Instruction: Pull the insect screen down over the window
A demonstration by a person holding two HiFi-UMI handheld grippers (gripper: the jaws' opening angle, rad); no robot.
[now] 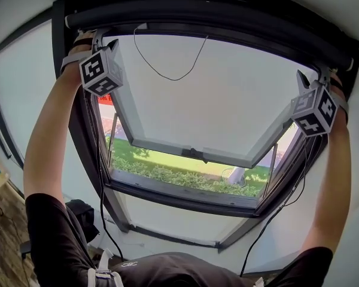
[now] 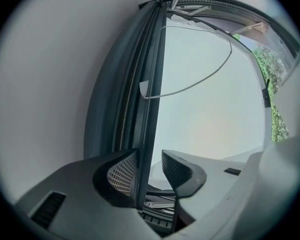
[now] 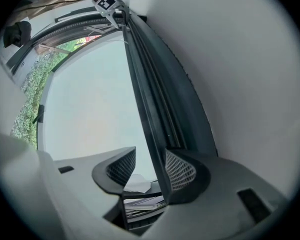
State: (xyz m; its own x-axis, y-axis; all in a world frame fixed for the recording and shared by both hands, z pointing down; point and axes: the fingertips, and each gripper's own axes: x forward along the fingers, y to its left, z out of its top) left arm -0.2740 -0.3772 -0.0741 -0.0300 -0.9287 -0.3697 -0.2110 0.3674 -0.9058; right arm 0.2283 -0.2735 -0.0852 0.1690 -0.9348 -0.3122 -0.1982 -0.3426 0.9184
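Head view: the dark grey pull bar of the insect screen [image 1: 209, 20] is retracted at the top of the glass roof window [image 1: 227, 100], straddled unclamped by the part-open left claw [image 2: 149, 160] and right claw [image 3: 150, 158]; both are to be closed squarely, then drawn down evenly.

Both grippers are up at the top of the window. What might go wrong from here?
The left gripper and right gripper each have their fingers apart around the dark screen bar, one finger clear of it; a pull now would likely slip off.
The thin grey cord loop hangs across the pale window pane below the bar and might snag.
The grippers sit at opposite ends, so uneven pulling may skew the bar.
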